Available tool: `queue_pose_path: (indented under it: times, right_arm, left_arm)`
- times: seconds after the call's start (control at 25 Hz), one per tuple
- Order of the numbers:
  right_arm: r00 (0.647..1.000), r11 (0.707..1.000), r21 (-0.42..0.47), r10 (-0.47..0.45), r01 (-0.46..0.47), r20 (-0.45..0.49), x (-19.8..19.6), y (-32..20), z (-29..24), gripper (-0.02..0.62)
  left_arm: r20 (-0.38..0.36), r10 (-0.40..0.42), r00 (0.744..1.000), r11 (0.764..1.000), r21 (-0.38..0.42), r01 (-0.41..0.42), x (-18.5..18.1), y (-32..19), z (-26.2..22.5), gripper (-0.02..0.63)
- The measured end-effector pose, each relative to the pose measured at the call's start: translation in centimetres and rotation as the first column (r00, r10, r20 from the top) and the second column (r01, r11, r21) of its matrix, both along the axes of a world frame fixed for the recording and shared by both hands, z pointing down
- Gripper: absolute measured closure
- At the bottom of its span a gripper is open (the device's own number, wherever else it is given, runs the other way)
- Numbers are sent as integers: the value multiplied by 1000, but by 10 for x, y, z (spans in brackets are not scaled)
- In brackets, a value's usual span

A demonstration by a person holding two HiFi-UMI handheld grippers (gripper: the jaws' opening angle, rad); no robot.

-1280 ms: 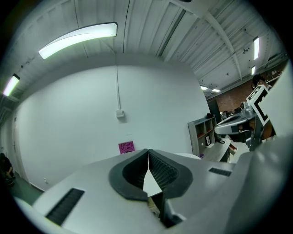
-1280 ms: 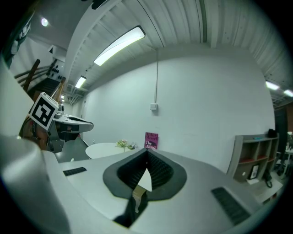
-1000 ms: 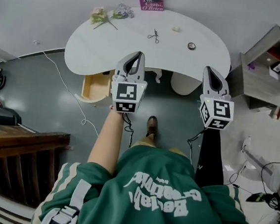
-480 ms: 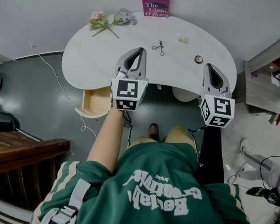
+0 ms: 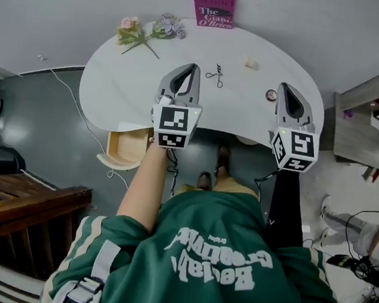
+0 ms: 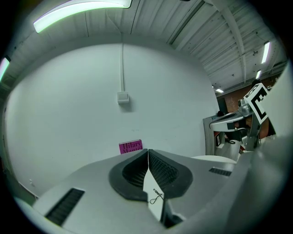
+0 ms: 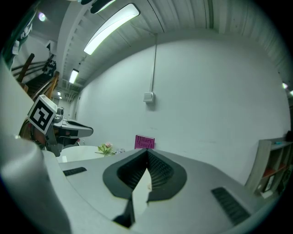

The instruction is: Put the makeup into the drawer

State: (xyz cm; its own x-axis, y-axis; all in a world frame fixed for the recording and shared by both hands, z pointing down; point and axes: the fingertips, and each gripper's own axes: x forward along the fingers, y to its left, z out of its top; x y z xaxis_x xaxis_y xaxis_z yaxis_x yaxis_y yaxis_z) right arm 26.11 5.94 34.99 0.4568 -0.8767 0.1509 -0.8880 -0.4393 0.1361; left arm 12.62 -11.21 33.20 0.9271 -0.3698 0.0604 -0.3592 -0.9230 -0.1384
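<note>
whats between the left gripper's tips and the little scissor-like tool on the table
Nothing: in the head view only bare white table separates the left gripper from the scissor-like tool.

The head view looks from above the person steeply down, over the green shirt (image 5: 211,264), onto the white desk (image 5: 115,86) and the grey floor (image 5: 45,119), from some way off. The left gripper view rides on the left gripper (image 5: 194,67) and looks level along its fingers (image 6: 132,171), across the desk to the white wall (image 6: 68,105). The right gripper view, on the right gripper (image 5: 282,86), faces the same wall. All three views share the magenta book (image 5: 213,7) at the desk's far edge.
</note>
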Motion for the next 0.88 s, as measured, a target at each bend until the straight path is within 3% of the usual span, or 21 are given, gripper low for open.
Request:
queue_pose_path:
  times: [0.52, 0.88]
  right_arm:
    - [995, 994, 42, -97, 98, -29, 111, -87, -17, 586]
    - [989, 989, 27, -142, 143, -29, 133, -118, -13, 586]
  left_arm:
    - [9, -57, 998, 998, 33, 56, 98, -60, -5, 588]
    - [11, -33, 999, 999, 19, 33, 125, -71, -1, 588]
